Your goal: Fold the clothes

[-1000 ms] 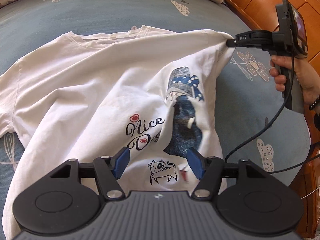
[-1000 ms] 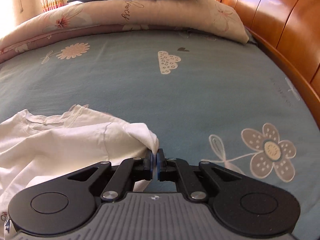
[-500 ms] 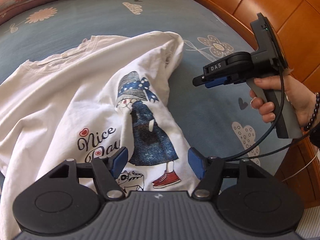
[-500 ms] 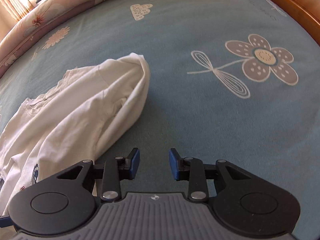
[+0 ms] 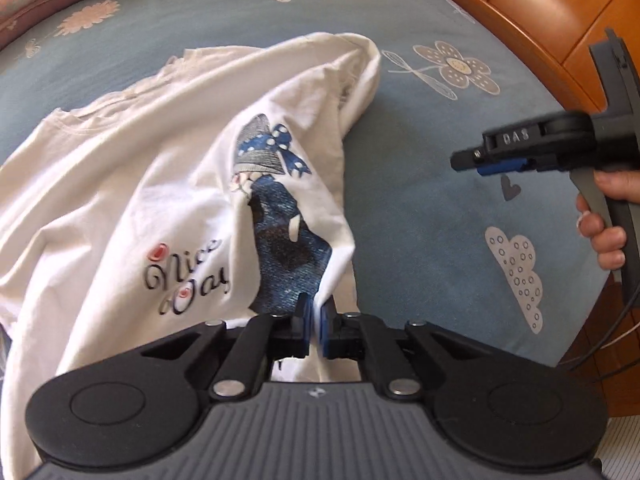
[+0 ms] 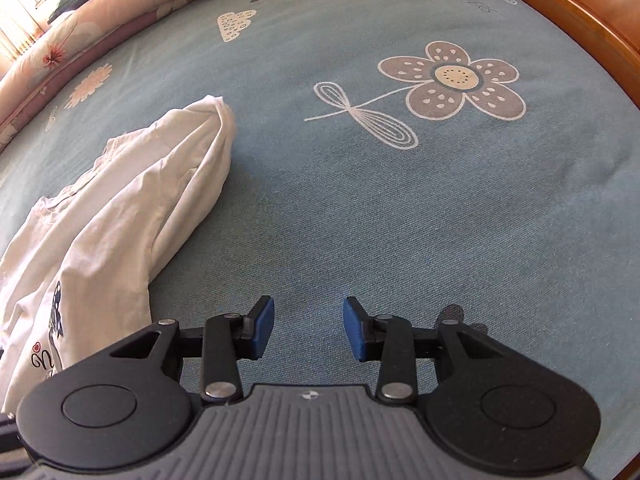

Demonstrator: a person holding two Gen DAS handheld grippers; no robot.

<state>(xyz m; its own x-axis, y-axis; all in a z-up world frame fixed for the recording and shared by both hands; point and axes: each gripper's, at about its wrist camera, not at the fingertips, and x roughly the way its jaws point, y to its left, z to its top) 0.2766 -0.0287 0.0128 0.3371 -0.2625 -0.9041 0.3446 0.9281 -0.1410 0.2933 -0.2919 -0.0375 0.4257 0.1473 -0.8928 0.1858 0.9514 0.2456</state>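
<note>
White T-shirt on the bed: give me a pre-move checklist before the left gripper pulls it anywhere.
1. Left gripper shut on the white T-shirt: ok.
2. Right gripper open and clear of cloth, over bare bedsheet: ok.
3. Shirt lying flat: not ok; the right side is bunched into a ridge.
4. Print side up, "Nice Day" readable: ok.
5. How many layers the left gripper pinches: cannot tell.
6. Room on the bed to the right: ok.

Blue flower-print bedsheet [image 6: 400, 220]; orange wooden bed frame [image 5: 540, 12] alongside; pink floral pillows [image 6: 80, 32]; sunlit curtain [image 6: 16, 20].
</note>
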